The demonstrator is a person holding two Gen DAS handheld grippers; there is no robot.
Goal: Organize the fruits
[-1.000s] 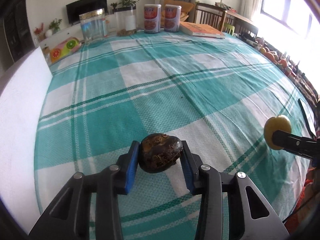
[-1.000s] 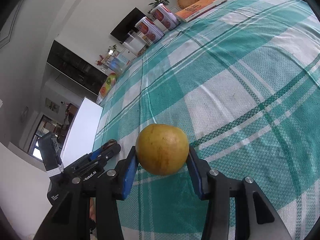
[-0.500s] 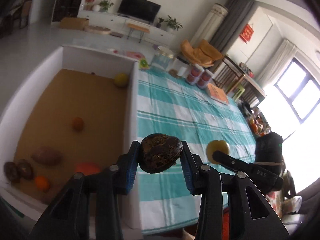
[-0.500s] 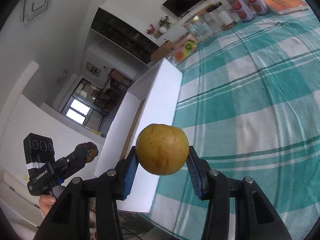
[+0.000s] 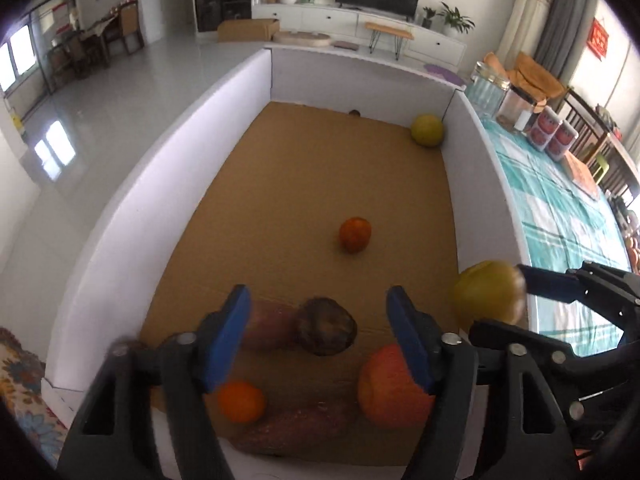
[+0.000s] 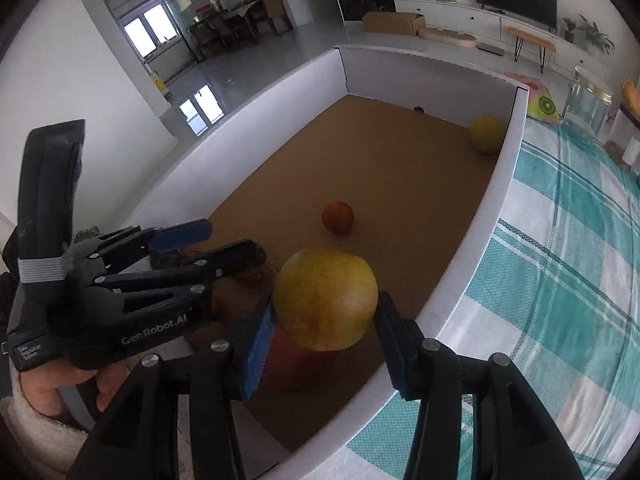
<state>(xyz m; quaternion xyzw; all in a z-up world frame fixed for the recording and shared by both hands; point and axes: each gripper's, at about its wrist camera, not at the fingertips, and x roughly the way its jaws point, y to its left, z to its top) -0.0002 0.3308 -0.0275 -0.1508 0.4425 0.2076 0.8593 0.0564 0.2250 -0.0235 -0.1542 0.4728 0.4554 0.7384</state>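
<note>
Jaws on both grippers have just been opening. The left gripper (image 5: 318, 330), which pinched the dark brown fruit (image 5: 326, 332) half a second earlier, now has its blue pads spread wide, and that fruit sits between them untouched, blurred, apparently falling free above the brown floor of the white-walled box (image 5: 168, 216). The right gripper (image 6: 324, 338) has also parted: the yellow fruit (image 6: 326, 300) lies between its pads, the left pad at its edge and the right pad just clear of it, so I cannot tell whether any grip remains. Earlier both grippers hung over the checked tablecloth (image 6: 560, 264); now both are over the box.

Beyond the left fingers I count 1 yellow-green fruit (image 5: 427, 130) in the far corner and 1 small orange (image 5: 355, 234) mid-floor. Beneath the fingers lie 1 orange (image 5: 241, 401), 1 large red-orange fruit (image 5: 390, 396) and 2 reddish-brown oblong pieces, one (image 5: 268, 324) behind the left pad and one (image 5: 296, 424) nearer. A hand (image 6: 68, 384) holds the left gripper.
</note>
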